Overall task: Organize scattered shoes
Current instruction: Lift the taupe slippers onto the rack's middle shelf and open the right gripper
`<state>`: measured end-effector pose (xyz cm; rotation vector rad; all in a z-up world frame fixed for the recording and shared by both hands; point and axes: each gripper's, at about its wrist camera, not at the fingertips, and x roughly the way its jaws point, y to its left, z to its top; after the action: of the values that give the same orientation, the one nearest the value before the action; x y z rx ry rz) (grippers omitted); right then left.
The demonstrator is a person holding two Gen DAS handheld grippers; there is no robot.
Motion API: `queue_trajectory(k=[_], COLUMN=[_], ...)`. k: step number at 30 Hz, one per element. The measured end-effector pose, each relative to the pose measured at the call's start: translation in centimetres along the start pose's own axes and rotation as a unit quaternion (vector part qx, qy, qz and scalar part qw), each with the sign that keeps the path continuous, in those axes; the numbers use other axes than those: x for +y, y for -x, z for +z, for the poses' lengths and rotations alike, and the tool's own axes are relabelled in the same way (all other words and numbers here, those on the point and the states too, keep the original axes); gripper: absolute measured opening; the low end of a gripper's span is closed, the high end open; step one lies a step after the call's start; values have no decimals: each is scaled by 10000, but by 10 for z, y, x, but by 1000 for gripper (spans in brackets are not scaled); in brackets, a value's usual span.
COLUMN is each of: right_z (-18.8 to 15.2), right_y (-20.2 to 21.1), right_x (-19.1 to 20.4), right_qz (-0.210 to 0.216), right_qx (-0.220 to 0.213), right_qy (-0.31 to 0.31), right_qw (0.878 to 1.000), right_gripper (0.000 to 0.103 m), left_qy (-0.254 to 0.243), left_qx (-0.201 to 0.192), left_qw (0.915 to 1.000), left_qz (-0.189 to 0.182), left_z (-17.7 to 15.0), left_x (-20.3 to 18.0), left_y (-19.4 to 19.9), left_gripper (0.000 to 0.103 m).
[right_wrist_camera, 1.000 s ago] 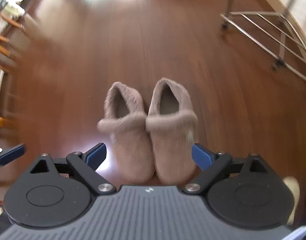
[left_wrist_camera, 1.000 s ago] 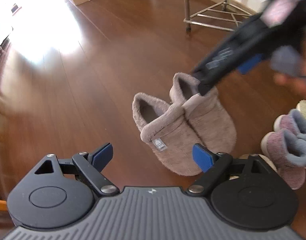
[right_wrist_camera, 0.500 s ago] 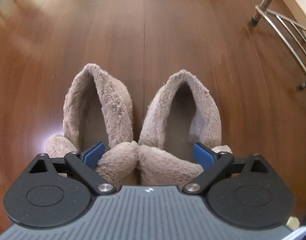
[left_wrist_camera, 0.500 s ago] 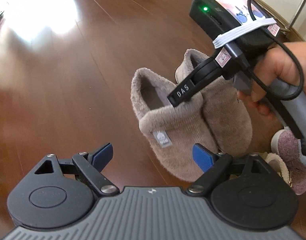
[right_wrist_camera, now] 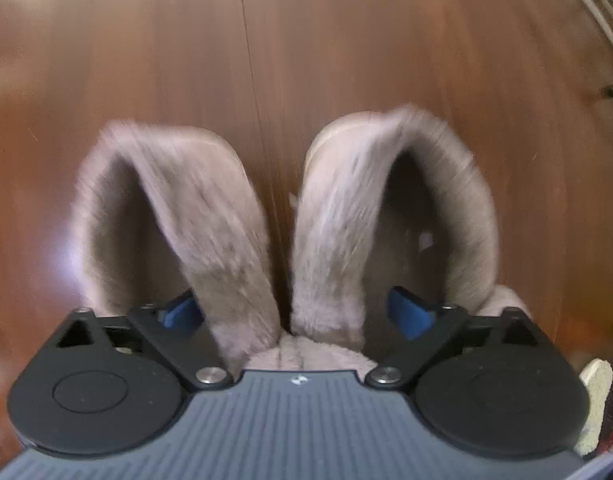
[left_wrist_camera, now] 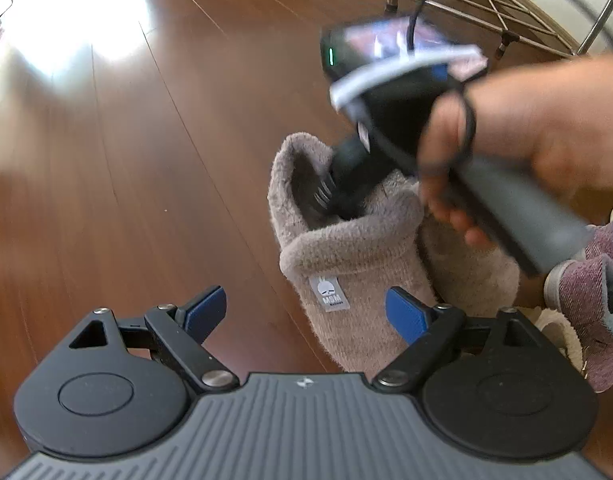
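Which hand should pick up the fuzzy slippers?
Probably the right. The right gripper has one finger inside each slipper, and its jaws are closing on the two inner walls between them. The left gripper hangs open beside them, around nothing.

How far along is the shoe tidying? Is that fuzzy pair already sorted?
Done: the two beige slippers sit side by side on the wood floor. In hand: the right gripper has one finger inside each slipper, closing on their inner walls between. The left gripper hangs open, empty. Left: moving this pair, then the pink shoes beside it.
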<state>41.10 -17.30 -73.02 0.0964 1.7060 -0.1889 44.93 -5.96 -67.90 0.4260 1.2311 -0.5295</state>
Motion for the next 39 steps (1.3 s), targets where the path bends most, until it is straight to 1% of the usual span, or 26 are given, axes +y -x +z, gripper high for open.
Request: queue_trajectory(k=[1, 2, 4, 5, 8, 11, 14, 17, 19, 20, 21, 24, 26, 27, 29, 32, 35, 37, 39], right_z=[-10, -20, -36, -46, -75, -107, -121, -131, -129, -126, -120, -94, -81, -82, -91, -113, -135, -140, -136], right_y=[-1, -1, 5, 8, 24, 53, 75, 106, 128, 141, 153, 187, 215, 232, 266, 325, 384, 415, 449], right_x=[-2, -3, -5, -8, -25, -53, -87, -142, -172, -197, -212, -260, -295, -310, -328, -348, -362, -370, -381], right_qz=[224, 379, 433, 494, 718, 788, 824, 818, 759, 719, 692, 505, 336, 267, 206, 209, 325, 426, 515], right_qx=[-237, -458, -810, -981, -1514, -2079, -2283, -2497, -2583, -2632, -2669, -2952, -3239, -3385, -3586, -3848, -4015, -4063, -4113], right_qy=[-25, 3, 142, 149, 74, -98, -442, -817, -1010, -1166, -1252, -1375, -1340, -1307, -1271, -1288, -1397, -1504, -1627], right_qw=[9995, 9982, 9957, 9938, 9858, 9749, 9691, 9614, 9578, 9550, 9531, 9441, 9359, 9315, 9246, 9137, 9046, 9003, 8954], right_gripper=[46, 39, 31, 29, 28, 26, 26, 26, 26, 26, 26, 26, 26, 27, 27, 26, 26, 26, 26], left_qy=[-23, -56, -142, -187, -328, -459, -759, -976, -1071, -1103, -1105, -1045, -980, -961, -991, -1178, -1345, -1365, -1273], left_qx=[19, 28, 51, 66, 88, 80, -46, -215, -348, -423, -502, -721, -877, -923, -1028, -1208, -1355, -1436, -1476], left_qw=[10000, 10000, 9999, 9998, 9994, 9989, 9971, 9950, 9935, 9929, 9924, 9912, 9901, 9897, 9880, 9837, 9795, 9782, 9787], left_qz=[-6, -2, 4, 6, 33, 36, 7, -80, -136, -171, -212, -365, -488, -531, -590, -627, -649, -623, -642], left_z=[1, 0, 0, 0, 6, 15, 37, 67, 92, 106, 120, 160, 193, 204, 225, 243, 252, 258, 266], left_x=[1, 0, -2, -3, -6, -12, -34, -60, -80, -91, -102, -130, -153, -161, -175, -185, -185, -179, -173], left_y=[-2, -3, -7, -8, -2, 7, 15, 23, 28, 31, 33, 44, 57, 64, 83, 121, 169, 205, 233], left_gripper=[88, 88, 88, 88, 88, 88, 88, 88, 88, 88, 88, 88, 88, 88, 88, 88, 88, 88, 88])
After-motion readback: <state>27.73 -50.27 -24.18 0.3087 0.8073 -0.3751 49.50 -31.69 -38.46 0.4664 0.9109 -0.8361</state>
